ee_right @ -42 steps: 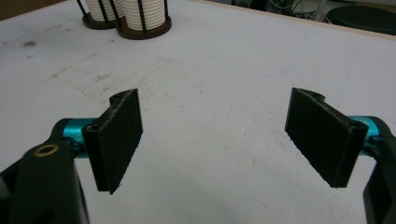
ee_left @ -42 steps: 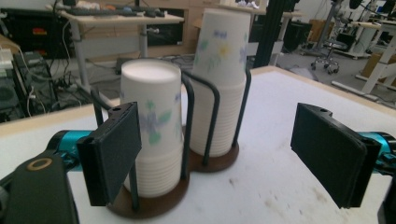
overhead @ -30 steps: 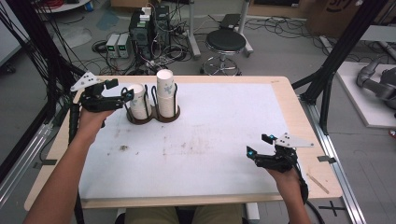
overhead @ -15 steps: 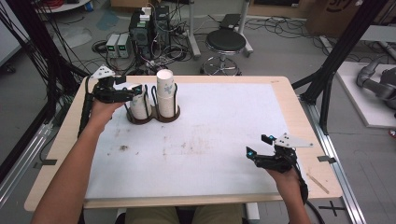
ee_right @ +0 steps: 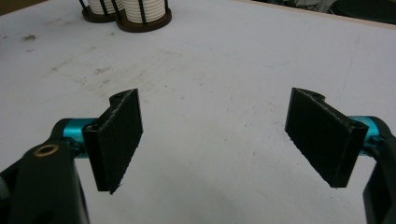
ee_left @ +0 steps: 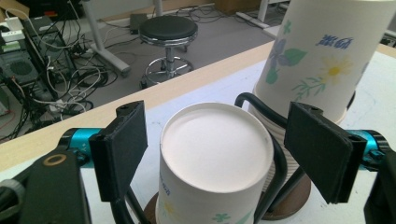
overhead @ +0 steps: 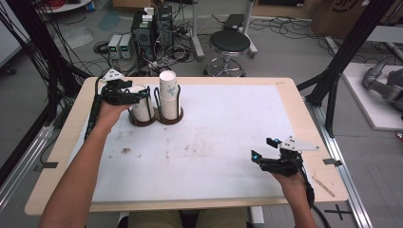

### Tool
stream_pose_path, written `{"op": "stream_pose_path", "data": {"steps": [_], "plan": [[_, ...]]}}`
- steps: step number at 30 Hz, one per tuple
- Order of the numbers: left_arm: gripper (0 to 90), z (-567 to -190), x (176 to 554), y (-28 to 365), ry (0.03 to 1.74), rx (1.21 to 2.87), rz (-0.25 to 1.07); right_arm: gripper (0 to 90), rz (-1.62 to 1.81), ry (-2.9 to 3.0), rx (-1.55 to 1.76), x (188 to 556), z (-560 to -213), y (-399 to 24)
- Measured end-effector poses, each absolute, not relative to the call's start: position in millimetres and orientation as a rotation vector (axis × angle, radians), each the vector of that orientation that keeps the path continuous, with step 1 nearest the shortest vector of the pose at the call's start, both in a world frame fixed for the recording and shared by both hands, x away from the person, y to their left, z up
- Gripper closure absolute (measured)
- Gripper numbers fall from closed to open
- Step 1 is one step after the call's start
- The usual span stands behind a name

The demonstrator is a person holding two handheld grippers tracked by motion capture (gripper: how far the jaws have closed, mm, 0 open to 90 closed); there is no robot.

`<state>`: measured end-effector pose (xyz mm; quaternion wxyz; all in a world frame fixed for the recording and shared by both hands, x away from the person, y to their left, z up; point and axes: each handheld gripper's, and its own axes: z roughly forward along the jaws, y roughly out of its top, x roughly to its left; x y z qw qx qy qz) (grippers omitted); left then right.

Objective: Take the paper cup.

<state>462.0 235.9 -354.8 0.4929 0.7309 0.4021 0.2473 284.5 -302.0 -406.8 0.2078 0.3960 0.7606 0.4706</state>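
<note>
Two stacks of upside-down floral paper cups stand in a black wire holder (overhead: 157,119) on a brown base at the table's far left. The short stack (overhead: 140,108) has its top cup (ee_left: 215,154) between the jaws of my left gripper (overhead: 141,95). The jaws have just been closing, but a narrow gap still shows on each side of the cup, so the pads (ee_left: 123,149) are not pressing on it. The taller stack (overhead: 168,92) rises just beyond, to its right. My right gripper (overhead: 262,148) hovers open over the white mat near the front right, with nothing between its jaws.
The white mat (overhead: 214,142) covers most of the wooden table (overhead: 304,123). A thin wooden stick (overhead: 323,186) lies near the front right corner. Beyond the far edge are a black stool (overhead: 229,42) and computer gear with cables (overhead: 152,23) on the floor.
My left gripper has moved right and slightly down, from beside the holder to straddling the short stack's top cup, and its jaws have narrowed. The right gripper has stayed put.
</note>
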Motion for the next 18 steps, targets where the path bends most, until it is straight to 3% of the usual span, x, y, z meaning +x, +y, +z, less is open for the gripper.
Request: {"op": "stream_pose_path", "data": {"steps": [10,18], "plan": [[34.8,-357.7,463.5,235.2,0.985,1.807,0.590,19.6,1.308,2.116,1.104,284.3,-407.3,-303.2],[36.0,-350.5,459.3,238.0,0.980,1.750,0.600,19.6,1.306,2.123,1.104,284.0,-407.2,-302.6]]}}
